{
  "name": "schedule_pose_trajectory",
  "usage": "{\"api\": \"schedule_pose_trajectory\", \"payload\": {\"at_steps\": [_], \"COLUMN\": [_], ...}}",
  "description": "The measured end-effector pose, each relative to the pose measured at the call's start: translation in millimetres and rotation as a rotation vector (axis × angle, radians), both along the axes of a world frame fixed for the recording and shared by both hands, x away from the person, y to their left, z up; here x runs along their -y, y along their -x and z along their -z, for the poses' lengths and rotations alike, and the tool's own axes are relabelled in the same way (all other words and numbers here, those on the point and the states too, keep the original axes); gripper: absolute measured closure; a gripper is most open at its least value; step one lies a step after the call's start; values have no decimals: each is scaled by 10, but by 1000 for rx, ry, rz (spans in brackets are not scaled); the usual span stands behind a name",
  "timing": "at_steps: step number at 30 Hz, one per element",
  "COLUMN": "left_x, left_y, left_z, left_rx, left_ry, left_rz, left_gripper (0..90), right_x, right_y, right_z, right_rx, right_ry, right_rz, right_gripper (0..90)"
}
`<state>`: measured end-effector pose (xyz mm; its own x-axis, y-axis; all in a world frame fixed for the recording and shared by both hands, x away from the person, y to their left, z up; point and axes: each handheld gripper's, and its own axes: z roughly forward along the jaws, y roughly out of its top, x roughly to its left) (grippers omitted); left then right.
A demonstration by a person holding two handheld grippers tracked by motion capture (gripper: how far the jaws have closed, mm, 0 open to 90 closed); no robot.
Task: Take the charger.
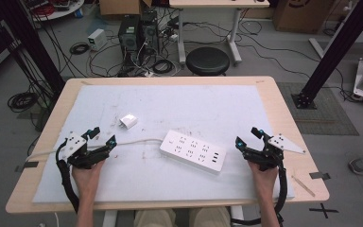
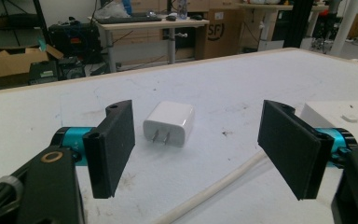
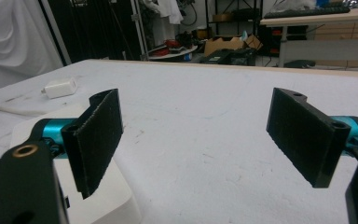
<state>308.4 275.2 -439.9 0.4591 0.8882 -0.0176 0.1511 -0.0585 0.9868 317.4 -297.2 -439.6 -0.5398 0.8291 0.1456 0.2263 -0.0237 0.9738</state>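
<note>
A white power strip [image 1: 193,150] lies on the white mat near the table's middle, and its white cable [image 1: 132,141] runs off to the left. A small white plug-in charger [image 1: 128,121] rests on its side up and left of the strip; in the left gripper view the charger [image 2: 169,123] shows two metal prongs facing me. My left gripper [image 1: 102,137] stands open just short of the charger, with the cable [image 2: 214,188] passing under its jaws. My right gripper [image 1: 249,137] is open to the right of the strip, whose end [image 3: 95,186] lies beneath its left jaw.
The white mat [image 1: 179,104] covers most of the wooden table [image 1: 283,109]. Beyond the far edge stand a black stool [image 1: 208,60], computer towers [image 1: 137,33] and tangled floor cables. A strip of tape [image 1: 302,184] lies near the right front corner.
</note>
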Motion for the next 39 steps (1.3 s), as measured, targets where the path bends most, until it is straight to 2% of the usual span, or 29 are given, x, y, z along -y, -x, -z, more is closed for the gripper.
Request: {"api": "schedule_pose_trajectory", "payload": {"at_steps": [7, 12, 22, 24, 26, 27, 29, 30, 32, 35, 37, 39], "left_x": [-10, -19, -11, -54, -71, -82, -95, -104, -115, -113, -97, -81], "left_y": [-1, 14, 12, -1, -1, -2, -2, 8, 6, -6, -66, -80], "left_z": [1, 6, 4, -3, -7, -8, -14, -48, -106, -174, -283, -311], "left_rx": [1, 8, 10, -7, -19, -34, -45, -65, -74, -90, -136, -143], "left_ry": [1, 25, 14, 44, 53, 73, 65, 47, 35, 29, 18, 4], "left_rz": [4, 15, 44, 40, 39, 46, 51, 56, 73, 89, 128, 132], "left_gripper": [272, 272, 272, 285, 285, 285, 285, 285, 285, 284, 284, 283], "right_x": [-10, -16, -9, -12, -12, -16, -18, -22, -12, -9, -14, -18], "right_y": [0, 2, -3, -5, -5, -3, -2, 2, -2, -5, -9, -7], "right_z": [-1, -1, -2, -2, -2, -4, -4, -4, -3, -3, -4, -4], "right_rx": [5, -3, 1, -4, -6, -10, -9, -7, 2, -6, -9, -8], "right_ry": [11, 7, 9, 6, 7, 5, 7, 8, 7, -3, 4, 6], "right_rz": [-9, -10, -12, -13, -13, -12, -12, -8, -8, -10, -16, -13], "right_gripper": [187, 187, 188, 188, 188, 187, 188, 188, 188, 188, 188, 187]}}
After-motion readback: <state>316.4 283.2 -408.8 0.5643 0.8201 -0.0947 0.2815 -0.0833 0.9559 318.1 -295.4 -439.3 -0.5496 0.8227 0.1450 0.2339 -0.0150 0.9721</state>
